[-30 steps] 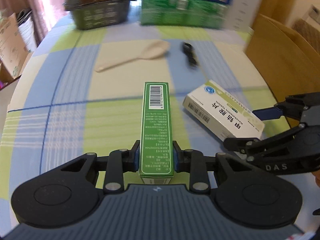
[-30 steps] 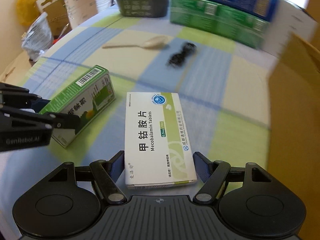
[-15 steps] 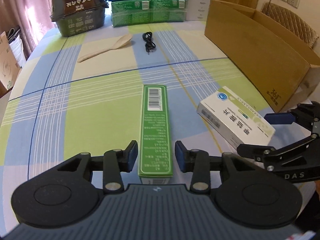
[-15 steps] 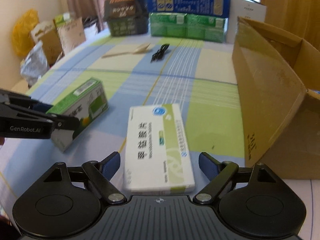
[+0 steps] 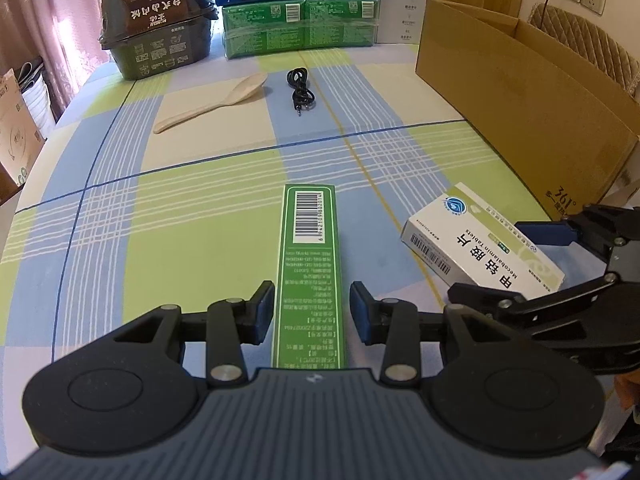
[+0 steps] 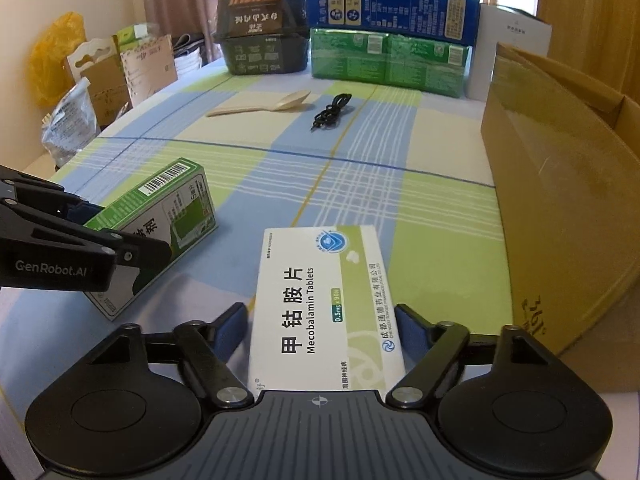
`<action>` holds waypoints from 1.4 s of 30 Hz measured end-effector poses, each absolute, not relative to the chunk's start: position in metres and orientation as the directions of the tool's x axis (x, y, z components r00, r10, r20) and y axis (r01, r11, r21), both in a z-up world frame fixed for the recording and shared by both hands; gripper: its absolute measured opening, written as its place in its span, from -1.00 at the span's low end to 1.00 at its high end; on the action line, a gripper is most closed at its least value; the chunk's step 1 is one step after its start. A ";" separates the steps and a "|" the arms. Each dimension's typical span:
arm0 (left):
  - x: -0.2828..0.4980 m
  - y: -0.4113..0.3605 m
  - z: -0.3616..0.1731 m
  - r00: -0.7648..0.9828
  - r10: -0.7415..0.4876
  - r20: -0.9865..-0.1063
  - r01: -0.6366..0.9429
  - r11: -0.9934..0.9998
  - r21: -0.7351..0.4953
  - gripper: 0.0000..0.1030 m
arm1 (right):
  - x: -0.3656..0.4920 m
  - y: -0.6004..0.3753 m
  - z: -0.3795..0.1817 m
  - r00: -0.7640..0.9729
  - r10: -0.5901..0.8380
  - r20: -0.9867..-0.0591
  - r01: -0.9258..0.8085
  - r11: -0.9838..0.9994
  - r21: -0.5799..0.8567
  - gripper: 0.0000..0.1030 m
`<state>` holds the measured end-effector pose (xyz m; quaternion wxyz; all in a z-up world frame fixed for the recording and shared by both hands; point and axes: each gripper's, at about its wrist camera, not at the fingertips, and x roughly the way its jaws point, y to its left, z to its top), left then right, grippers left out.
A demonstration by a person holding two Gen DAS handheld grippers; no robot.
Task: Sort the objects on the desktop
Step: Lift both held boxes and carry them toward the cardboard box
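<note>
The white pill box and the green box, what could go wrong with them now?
1. The right claw is closing on the white pill box but only near its end, so the box may tip or twist when lifted.
2. The left claw stands open around the green box, which rests on its narrow side and could topple if bumped.
3. The two claws sit close together and could knock each other.

We see a home room. Pink curtains (image 5: 36,12) hang behind a table (image 5: 200,216) under a checked cloth. Food packs (image 6: 388,60) are stacked there.
</note>
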<state>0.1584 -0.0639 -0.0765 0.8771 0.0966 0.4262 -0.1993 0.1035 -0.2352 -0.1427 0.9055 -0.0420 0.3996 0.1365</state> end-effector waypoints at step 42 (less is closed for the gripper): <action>0.165 -0.068 -0.070 0.560 -0.267 -0.784 0.397 0.917 -0.029 -0.51 | 0.101 -0.236 -0.135 0.659 0.199 -0.725 -0.238 0.970 0.050 0.32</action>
